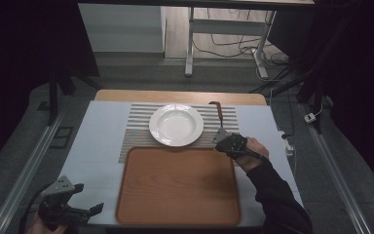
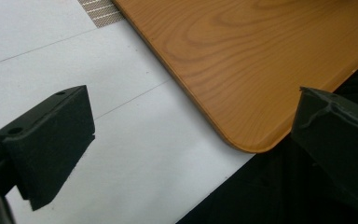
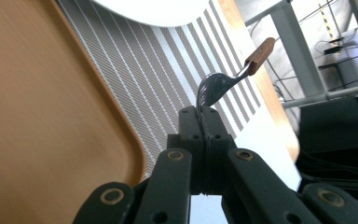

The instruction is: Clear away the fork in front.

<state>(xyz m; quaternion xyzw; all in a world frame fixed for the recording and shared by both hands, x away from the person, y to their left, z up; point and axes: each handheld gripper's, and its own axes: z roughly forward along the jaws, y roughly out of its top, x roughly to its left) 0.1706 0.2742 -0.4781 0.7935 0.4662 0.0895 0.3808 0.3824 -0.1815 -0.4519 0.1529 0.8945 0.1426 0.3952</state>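
My right gripper (image 1: 222, 138) is shut on the tines of a fork (image 1: 219, 117) with a brown wooden handle. The fork is lifted above the striped placemat (image 1: 137, 127), its handle pointing toward the far table edge, just right of the white plate (image 1: 176, 124). In the right gripper view the jaws (image 3: 203, 119) pinch the curved tines of the fork (image 3: 223, 80), with the plate (image 3: 154, 9) at the top. My left gripper (image 1: 88, 198) hangs open near the table's front left corner, left of the wooden tray (image 1: 177, 185). Its pads (image 2: 46, 140) stand wide apart with nothing between them.
The tray (image 2: 242, 56) lies at the front middle of the white table cover (image 1: 97, 146), touching the placemat (image 3: 168, 79). Its rim (image 3: 135, 154) runs close beside my right gripper. Beyond the table are a desk frame (image 1: 190, 44) and cables on the floor.
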